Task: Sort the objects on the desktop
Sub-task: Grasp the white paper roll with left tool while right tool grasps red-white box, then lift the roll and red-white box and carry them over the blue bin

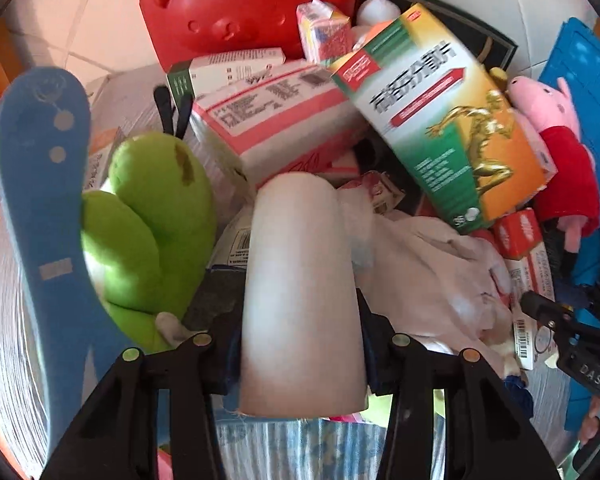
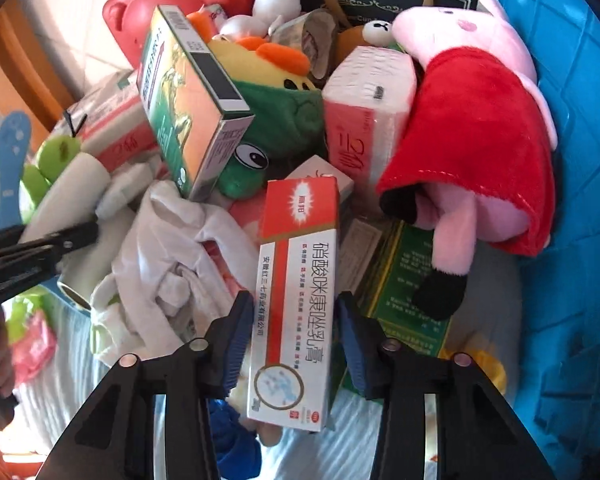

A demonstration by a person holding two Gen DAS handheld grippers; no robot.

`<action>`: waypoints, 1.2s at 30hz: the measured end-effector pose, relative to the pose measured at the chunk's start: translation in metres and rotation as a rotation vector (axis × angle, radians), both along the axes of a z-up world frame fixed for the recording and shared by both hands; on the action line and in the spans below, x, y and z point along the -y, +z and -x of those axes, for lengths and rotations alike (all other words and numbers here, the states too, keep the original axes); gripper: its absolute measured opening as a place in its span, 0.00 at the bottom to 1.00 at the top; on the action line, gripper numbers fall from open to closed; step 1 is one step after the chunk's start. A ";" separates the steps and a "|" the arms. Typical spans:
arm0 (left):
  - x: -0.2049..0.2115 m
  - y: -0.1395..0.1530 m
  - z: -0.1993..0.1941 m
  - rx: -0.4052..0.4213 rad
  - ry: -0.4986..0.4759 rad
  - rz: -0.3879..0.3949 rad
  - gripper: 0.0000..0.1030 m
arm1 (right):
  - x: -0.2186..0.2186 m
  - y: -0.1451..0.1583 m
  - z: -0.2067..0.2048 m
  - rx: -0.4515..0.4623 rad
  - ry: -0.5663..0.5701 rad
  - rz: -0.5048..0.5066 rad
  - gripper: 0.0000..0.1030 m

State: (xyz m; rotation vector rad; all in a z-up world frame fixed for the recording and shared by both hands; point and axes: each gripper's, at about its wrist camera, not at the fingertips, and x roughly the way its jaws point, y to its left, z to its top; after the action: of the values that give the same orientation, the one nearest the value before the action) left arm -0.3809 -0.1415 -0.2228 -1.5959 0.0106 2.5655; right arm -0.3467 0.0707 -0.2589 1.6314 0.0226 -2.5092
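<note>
Desk's still a heap mid-frame, so sorting's barely begun: left fingers point(image 1: 300, 344) grip the white roll point(image 1: 300, 292), right fingers point(image 2: 292, 344) loosely straddle the ointment box point(image 2: 296, 296).

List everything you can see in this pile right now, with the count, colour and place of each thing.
red plastic bear-face case: one, red, back left
green-and-orange medicine box: one, atop the pile
pink pig plush in a red dress: one, right, against the crate
blue plastic crate: one, right edge
green plush toy: one, left
blue flat paddle: one, far left
crumpled white cloth: one, centre
red-and-white ointment box: one, front
white paper roll: one, front left
left gripper: black, blue pads, clamping the roll
right gripper: black, blue pads, straddling the ointment box; contact unclear
</note>
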 end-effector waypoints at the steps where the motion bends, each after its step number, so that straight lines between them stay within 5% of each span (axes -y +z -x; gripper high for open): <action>1: 0.000 0.007 -0.005 -0.019 -0.004 0.000 0.43 | 0.001 0.003 -0.001 -0.005 0.002 0.007 0.40; 7: -0.003 0.054 -0.040 -0.150 -0.015 -0.006 0.43 | -0.005 0.046 -0.025 -0.090 0.002 0.043 0.40; 9: -0.003 0.068 -0.049 -0.192 -0.024 -0.008 0.43 | -0.005 0.066 -0.038 -0.136 0.002 0.051 0.06; 10: -0.004 0.074 -0.054 -0.208 -0.027 -0.008 0.43 | -0.006 0.076 -0.045 -0.159 0.000 0.065 0.02; 15: -0.007 0.093 -0.076 -0.248 -0.026 0.004 0.43 | 0.000 0.098 -0.063 -0.177 0.001 0.056 0.06; 20: 0.003 0.067 -0.099 -0.183 -0.009 0.007 0.43 | -0.010 0.065 -0.084 -0.109 -0.009 -0.021 0.36; 30: 0.009 0.024 -0.098 -0.085 0.002 0.037 0.43 | -0.010 0.009 -0.065 0.015 0.017 -0.015 0.37; 34: 0.007 0.027 -0.089 -0.100 0.020 0.039 0.43 | -0.005 -0.003 -0.043 0.040 0.028 -0.010 0.51; 36: 0.005 0.029 -0.089 -0.106 0.021 0.035 0.43 | -0.002 -0.008 -0.035 0.054 0.038 -0.013 0.39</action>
State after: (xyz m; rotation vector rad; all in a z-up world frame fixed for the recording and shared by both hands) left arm -0.2919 -0.1468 -0.1937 -1.4776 0.0488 2.6766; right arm -0.3118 0.0723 -0.2671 1.6861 0.0629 -2.4414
